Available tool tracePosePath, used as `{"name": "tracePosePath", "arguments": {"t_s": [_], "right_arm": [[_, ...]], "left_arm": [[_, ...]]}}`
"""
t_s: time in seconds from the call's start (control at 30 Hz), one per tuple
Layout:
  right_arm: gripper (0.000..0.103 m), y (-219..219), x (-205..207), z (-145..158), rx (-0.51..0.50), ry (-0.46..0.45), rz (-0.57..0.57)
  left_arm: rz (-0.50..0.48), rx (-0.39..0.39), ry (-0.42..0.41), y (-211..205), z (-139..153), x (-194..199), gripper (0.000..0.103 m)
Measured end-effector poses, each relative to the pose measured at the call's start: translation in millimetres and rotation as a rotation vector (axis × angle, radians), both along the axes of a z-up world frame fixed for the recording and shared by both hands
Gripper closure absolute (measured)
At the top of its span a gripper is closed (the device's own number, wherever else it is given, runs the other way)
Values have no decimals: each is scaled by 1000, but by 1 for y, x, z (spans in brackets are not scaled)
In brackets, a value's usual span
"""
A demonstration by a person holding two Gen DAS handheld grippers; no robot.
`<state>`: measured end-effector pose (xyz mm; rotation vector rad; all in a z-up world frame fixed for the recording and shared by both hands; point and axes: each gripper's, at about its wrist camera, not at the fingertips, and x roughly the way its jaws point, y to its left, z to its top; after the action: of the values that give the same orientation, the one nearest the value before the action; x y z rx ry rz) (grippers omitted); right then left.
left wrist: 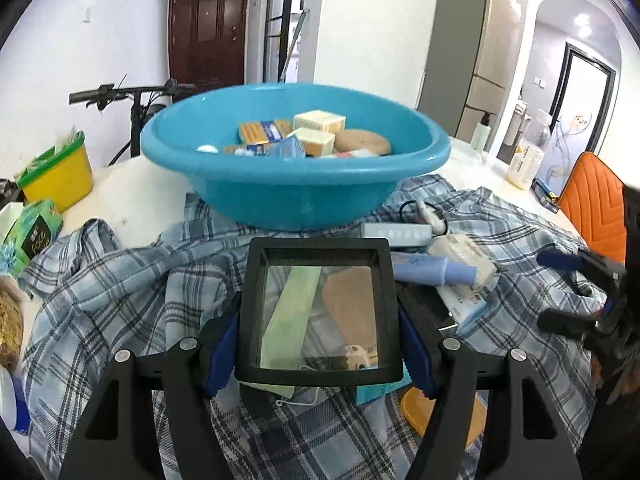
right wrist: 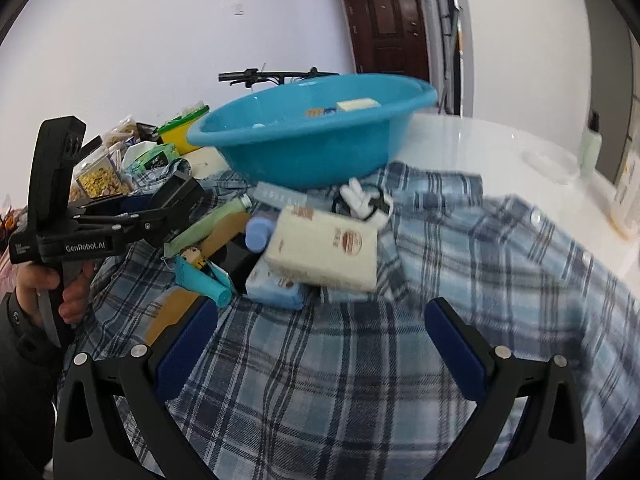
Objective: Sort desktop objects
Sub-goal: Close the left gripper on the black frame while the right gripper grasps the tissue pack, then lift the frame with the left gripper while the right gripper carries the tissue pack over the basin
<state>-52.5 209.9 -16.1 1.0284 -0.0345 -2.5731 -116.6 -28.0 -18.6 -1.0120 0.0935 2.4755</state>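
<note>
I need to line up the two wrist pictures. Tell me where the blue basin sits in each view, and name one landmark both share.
Left wrist view: the blue basin fills the upper centre, straight ahead beyond the black-framed lens held in the left gripper.
Right wrist view: the basin sits upper centre-left, behind the pile of items on the plaid cloth.
Shared landmark: the dark brown door behind the basin.

One blue basin point(left wrist: 296, 196) stands ahead of the left gripper point(left wrist: 320, 312), which clamps one black-framed clear tray point(left wrist: 318, 308); the basin holds two cream boxes point(left wrist: 319, 121), one orange-and-blue box point(left wrist: 262, 131) and one tan round piece point(left wrist: 362, 141). One plaid shirt point(right wrist: 360, 360) lies under the right gripper point(right wrist: 320, 344), one cream packet point(right wrist: 324, 250) ahead of it. One yellow tub point(left wrist: 60, 174) sits to the left gripper's left.
</note>
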Motion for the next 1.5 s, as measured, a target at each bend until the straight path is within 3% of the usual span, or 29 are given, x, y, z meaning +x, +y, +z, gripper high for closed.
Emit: {"name": "tracePosePath", "arguments": {"t_s": [0.1,0.27,0.4,0.67,0.9,1.07,1.27,1.5], "right_arm": [[0,1,-18,9,-2,-3,49],[0,-15,-59,-6,64,-95,118],[13,-22,-74,-23,98,-133,125],[22,-13,-88,-35,-29,-168,153],[25,-2,-80,-26,-64,-111,138],[25,8,-76,-19,-82,-68,112],[25,14,-79,-20,-102,-80,105],[25,18,-77,-17,-133,-68,94]], "left_arm": [[-10,30,11,-2,2,2,31],[-9,30,11,-3,0,4,31],[-21,38,13,-2,0,6,31],[-21,38,1,-1,-3,4,31],[-13,27,15,1,0,7,31],[9,35,46,-1,20,13,31],[73,17,99,10,57,16,31],[118,-20,162,39,92,-14,31]]}}
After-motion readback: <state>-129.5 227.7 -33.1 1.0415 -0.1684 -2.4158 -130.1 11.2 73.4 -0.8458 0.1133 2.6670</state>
